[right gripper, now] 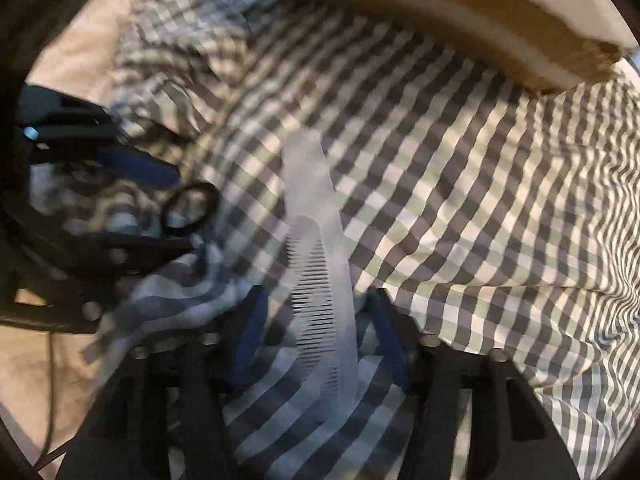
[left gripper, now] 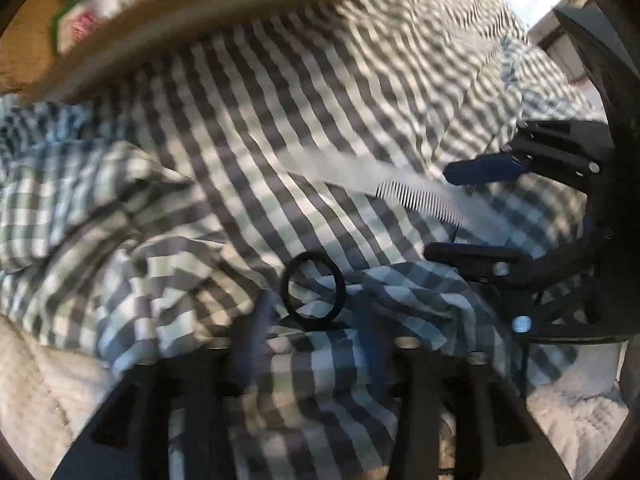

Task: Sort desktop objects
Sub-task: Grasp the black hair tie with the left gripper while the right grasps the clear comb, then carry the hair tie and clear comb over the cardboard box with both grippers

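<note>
A: The left wrist view looks forward along the left gripper (left gripper: 312,344), low over a checked cloth (left gripper: 240,140), very near it. A black ring (left gripper: 313,296) lies just ahead of its fingertips.

B: The right wrist view sits equally close above the same cloth, facing along the right gripper (right gripper: 320,344), with a translucent comb (right gripper: 320,260) running between its fingers.

A: Each camera catches the other tool: the right gripper enters the left view from that view's right side, and the left one shows at the left of the right view.

B: Both share the ring, the comb, and a tan basket rim (left gripper: 200,12) beyond the fingertips.
</note>
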Tool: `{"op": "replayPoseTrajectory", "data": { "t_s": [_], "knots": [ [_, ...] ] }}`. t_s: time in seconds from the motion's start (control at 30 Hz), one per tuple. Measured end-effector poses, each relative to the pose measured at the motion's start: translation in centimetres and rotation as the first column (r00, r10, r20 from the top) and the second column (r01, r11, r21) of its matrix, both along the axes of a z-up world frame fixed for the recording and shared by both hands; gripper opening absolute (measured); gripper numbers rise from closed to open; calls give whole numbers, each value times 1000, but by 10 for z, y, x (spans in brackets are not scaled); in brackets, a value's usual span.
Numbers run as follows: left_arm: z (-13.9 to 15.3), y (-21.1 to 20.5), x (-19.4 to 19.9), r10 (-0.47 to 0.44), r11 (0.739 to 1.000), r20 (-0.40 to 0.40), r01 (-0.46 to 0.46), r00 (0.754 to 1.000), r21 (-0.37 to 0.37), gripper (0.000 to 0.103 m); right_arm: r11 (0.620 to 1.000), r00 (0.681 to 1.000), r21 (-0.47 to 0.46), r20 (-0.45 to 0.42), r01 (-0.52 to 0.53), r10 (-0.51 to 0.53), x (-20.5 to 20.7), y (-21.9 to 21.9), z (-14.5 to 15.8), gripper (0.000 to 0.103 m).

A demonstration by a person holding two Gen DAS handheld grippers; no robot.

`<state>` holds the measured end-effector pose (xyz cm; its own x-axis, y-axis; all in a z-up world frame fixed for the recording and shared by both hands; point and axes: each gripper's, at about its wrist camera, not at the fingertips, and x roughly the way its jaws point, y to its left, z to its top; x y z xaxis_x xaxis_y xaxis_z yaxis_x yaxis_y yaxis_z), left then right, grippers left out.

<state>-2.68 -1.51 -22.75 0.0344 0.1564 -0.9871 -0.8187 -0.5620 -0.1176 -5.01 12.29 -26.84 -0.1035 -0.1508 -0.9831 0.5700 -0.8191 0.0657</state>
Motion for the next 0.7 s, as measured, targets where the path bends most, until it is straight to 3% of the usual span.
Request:
{"op": "replayPoseTrajectory", "data": {
  "t_s": [0.13,0.17,0.2,0.23,0.27,0.3,0.4,0.7],
  "knots": [
    [-17,5,-12,27,999,44,-25,999,-39,61,999,1000,-36,1,9,-9,-2,7,2,24],
    [-23,5,-16,41,998,56,-38,998,-53,58,999,1000,-46,-1,13,-13,-2,9,3,24],
    [-28,4,-19,53,997,65,-49,996,-62,40,998,1000,-55,-4,17,-17,-2,11,5,24],
    [-31,4,-20,56,996,60,-51,997,-71,27,997,1000,-67,-7,24,-25,-2,14,8,24],
    [-31,3,-21,55,996,59,-51,997,-69,25,996,999,-80,-11,31,-32,-2,17,10,24],
    [-29,3,-21,48,997,58,-45,997,-58,16,995,999,-92,-12,36,-37,-2,19,13,23],
    [-20,1,-20,41,999,35,-40,999,-35,8,989,998,-138,-12,51,-53,-2,28,22,23],
    [18,-15,-16,21,994,33,-24,999,104,6,971,995,-219,-16,91,-97,5,52,45,20]
  ]
}}
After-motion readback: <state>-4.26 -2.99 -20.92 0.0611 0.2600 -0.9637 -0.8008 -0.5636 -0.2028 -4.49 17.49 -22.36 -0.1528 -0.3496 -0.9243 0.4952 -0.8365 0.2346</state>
